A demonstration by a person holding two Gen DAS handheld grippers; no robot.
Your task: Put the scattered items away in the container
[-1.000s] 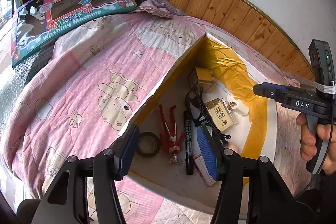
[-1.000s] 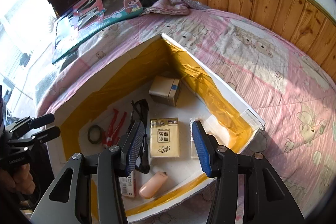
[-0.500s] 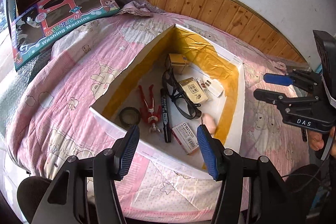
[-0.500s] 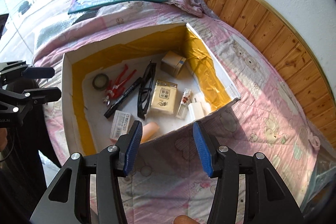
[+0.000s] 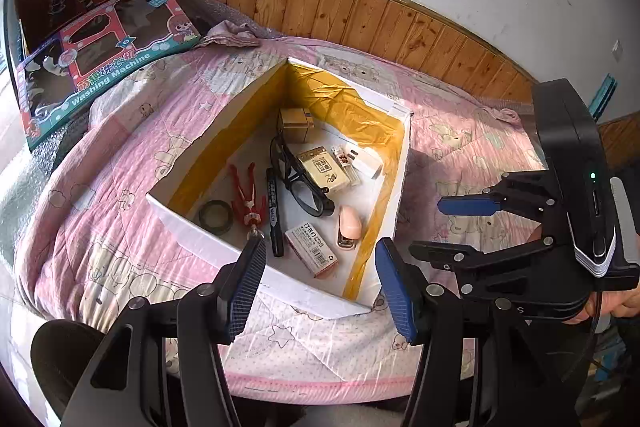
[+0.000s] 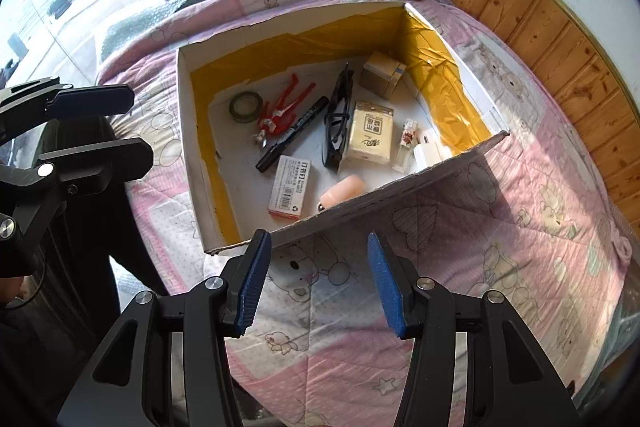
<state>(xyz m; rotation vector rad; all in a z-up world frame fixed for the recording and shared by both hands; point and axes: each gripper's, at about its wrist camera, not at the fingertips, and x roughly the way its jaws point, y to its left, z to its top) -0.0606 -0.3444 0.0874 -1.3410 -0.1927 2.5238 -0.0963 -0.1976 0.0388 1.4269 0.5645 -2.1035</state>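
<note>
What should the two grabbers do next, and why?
Probably just pull back and stop: both the left gripper and right gripper are open and empty, the small items lie inside the yellow-lined white cardboard box, and nothing loose shows on the pink quilt.

the white box [image 6: 188, 131], yellow-lined, sat open on the bed; inside lay glasses [image 6: 338, 119], a marker [image 6: 292, 135], tape roll [image 6: 245, 105] and tissue pack [image 6: 370, 137].
</note>
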